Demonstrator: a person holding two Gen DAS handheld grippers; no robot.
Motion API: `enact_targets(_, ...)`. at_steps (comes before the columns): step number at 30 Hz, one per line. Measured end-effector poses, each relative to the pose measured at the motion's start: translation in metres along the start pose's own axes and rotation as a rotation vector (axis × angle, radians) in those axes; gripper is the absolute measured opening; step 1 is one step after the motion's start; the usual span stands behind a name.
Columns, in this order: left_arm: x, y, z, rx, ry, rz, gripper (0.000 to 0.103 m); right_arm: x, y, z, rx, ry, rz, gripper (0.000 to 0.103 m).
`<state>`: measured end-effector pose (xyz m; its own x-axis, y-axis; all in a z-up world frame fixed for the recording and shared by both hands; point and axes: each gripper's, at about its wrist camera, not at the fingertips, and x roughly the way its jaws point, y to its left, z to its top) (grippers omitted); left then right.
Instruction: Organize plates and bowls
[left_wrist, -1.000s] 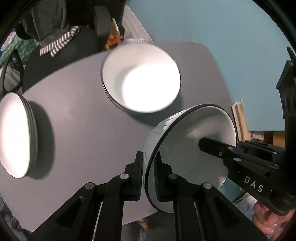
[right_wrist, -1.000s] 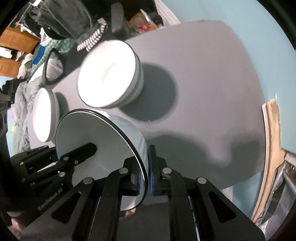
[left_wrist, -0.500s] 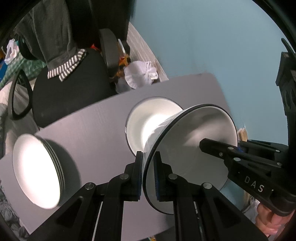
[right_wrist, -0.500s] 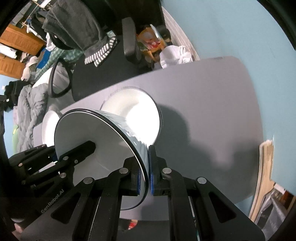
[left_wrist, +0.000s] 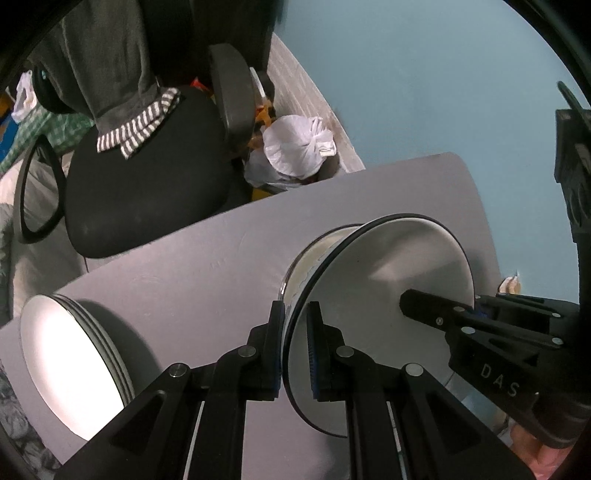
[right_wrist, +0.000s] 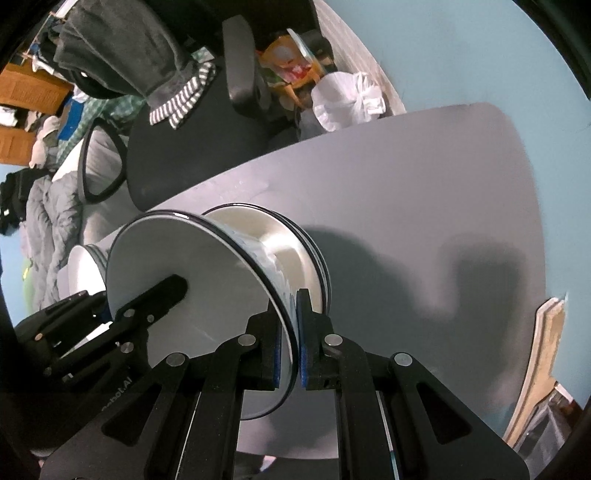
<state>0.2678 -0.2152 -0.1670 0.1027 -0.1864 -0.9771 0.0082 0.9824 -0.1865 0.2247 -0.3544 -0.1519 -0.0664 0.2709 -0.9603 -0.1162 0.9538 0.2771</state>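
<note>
A white bowl (left_wrist: 391, 295) with a dark rim is held above a grey table (left_wrist: 207, 273), gripped from both sides: the left gripper (left_wrist: 295, 347) is clenched on the near rim in the left wrist view, and the right gripper (right_wrist: 297, 336) is clenched on the opposite rim, one pad inside the wall and one outside at each. Directly beyond the carried bowl, along the line in which both grippers point, a stack of bowls (right_wrist: 295, 243) is seen sitting on the table, its open mouth facing the base of the one being carried. The two are closely lined up, and whether the base has already entered the top bowl cannot be told. The bowl is shared evenly, so neither hand is judged nearer; the coming move is judged to turn on the carried bowl being kept centred over the stack while it is lowered straight in. A separate stack of plates (left_wrist: 70, 365) is seen well apart to the left on the same table. A black office chair (left_wrist: 147, 184) and a white plastic bag (left_wrist: 299, 147) are seen beyond the table's far edge.
</note>
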Motion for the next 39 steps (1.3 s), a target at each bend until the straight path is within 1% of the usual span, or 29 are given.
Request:
enact_targets(4, 0.001, 0.0, 0.004, 0.006, 0.001, 0.007, 0.01, 0.0, 0.0, 0.002, 0.008, 0.003, 0.006, 0.008)
enact_targets(6, 0.002, 0.0, 0.005, 0.015, -0.004, 0.013, 0.01, 0.001, -0.001, 0.004, 0.011, 0.005, -0.004, 0.008)
enact_targets(9, 0.008, 0.001, 0.006, 0.023, 0.009, 0.019, 0.011, 0.001, -0.001, 0.007, 0.008, 0.008, -0.037, 0.008)
enact_targets(15, 0.012, 0.002, 0.01, 0.037, 0.018, 0.021, 0.011, 0.002, 0.0, 0.006, -0.011, 0.033, -0.052, 0.009)
enact_targets(17, 0.012, 0.002, 0.011, 0.043, 0.014, 0.027, 0.014, 0.002, 0.002, 0.004, -0.016, 0.042, -0.067, 0.009)
enact_targets(19, 0.01, 0.001, 0.01, 0.045, 0.007, 0.03, 0.019, 0.001, 0.002, 0.003, -0.016, 0.044, -0.071, 0.01)
enact_targets(20, 0.01, 0.001, 0.01, 0.044, 0.006, 0.031, 0.019, 0.001, 0.002, 0.003, -0.011, 0.047, -0.068, 0.011)
enact_targets(23, 0.01, 0.004, 0.009, 0.029, 0.008, 0.028, 0.023, -0.002, 0.0, 0.004, 0.012, 0.06, -0.032, 0.02)
enact_targets(24, 0.01, 0.006, 0.009, 0.022, 0.007, 0.026, 0.026, -0.003, 0.0, 0.004, 0.012, 0.061, -0.028, 0.022)
enact_targets(26, 0.007, 0.009, 0.008, 0.01, -0.007, 0.023, 0.027, -0.008, 0.002, 0.004, 0.007, 0.055, -0.025, 0.026)
enact_targets(29, 0.003, 0.012, 0.007, -0.002, -0.017, 0.022, 0.032, -0.015, 0.006, 0.002, -0.005, 0.032, -0.038, 0.038)
enact_targets(30, 0.001, 0.013, 0.006, -0.008, -0.021, 0.013, 0.035, -0.018, 0.006, 0.002, -0.012, 0.02, -0.05, 0.04)
enact_targets(31, -0.001, 0.014, 0.005, -0.015, -0.024, 0.009, 0.036, -0.019, 0.007, 0.001, -0.018, 0.012, -0.061, 0.041)
enact_targets(35, -0.01, 0.017, 0.002, -0.041, -0.041, -0.004, 0.036, -0.021, 0.006, 0.002, -0.016, 0.006, -0.062, 0.041)
enact_targets(37, -0.018, 0.019, -0.001, -0.052, -0.067, -0.007, 0.037, -0.027, 0.007, 0.001, -0.028, -0.019, -0.085, 0.045)
enact_targets(38, -0.024, 0.019, -0.003, -0.057, -0.082, -0.008, 0.038, -0.03, 0.008, 0.0, -0.034, -0.03, -0.093, 0.051)
enact_targets(39, -0.028, 0.02, -0.005, -0.06, -0.094, -0.007, 0.044, -0.033, 0.009, -0.001, -0.04, -0.042, -0.1, 0.053)
